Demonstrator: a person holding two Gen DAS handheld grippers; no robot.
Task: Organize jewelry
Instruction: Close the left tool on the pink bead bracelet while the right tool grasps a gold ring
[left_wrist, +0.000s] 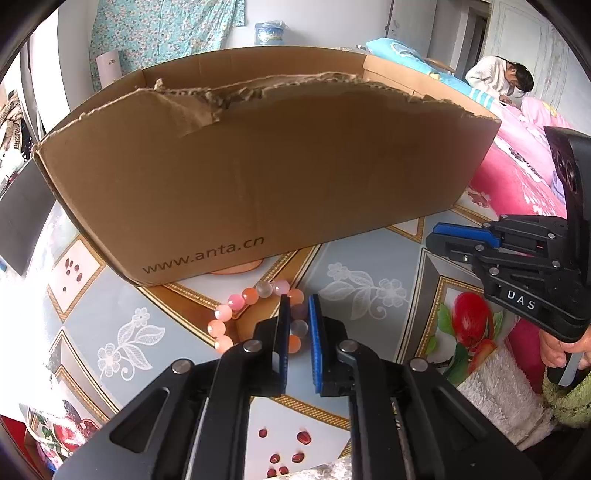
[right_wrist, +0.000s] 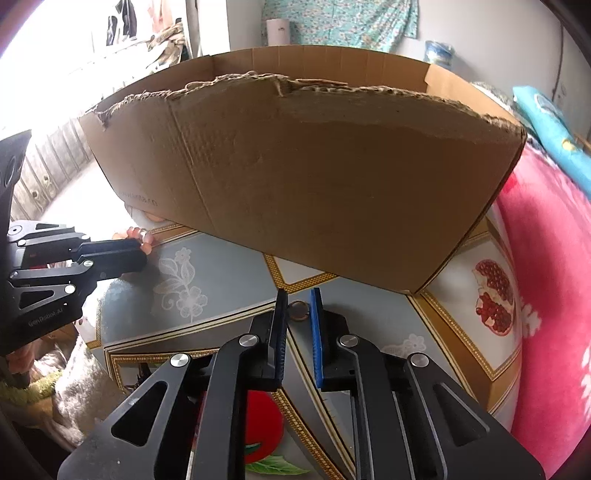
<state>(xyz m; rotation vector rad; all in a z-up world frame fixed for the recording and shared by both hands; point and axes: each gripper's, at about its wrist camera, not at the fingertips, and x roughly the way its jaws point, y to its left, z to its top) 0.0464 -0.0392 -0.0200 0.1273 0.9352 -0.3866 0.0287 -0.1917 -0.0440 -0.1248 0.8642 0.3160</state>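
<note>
A bracelet of pink and orange beads (left_wrist: 236, 314) lies on the patterned tablecloth in front of a cardboard box (left_wrist: 258, 177). My left gripper (left_wrist: 298, 297) is shut on the bracelet's right side, with beads wedged between its pads. From the right wrist view the left gripper (right_wrist: 143, 253) shows at the left, with beads (right_wrist: 137, 233) at its tip. A small brown ring (right_wrist: 298, 311) rests on the cloth between the pads of my right gripper (right_wrist: 298, 293), which is shut on it. The right gripper (left_wrist: 432, 234) also shows at the right edge of the left wrist view, where the ring is hidden.
The box's torn front wall (right_wrist: 332, 184) rises close behind both grippers. A pink blanket (right_wrist: 554, 277) borders the table on the right. A hand (left_wrist: 561, 347) holds the right gripper's handle. A person (left_wrist: 498, 77) in white sits far back.
</note>
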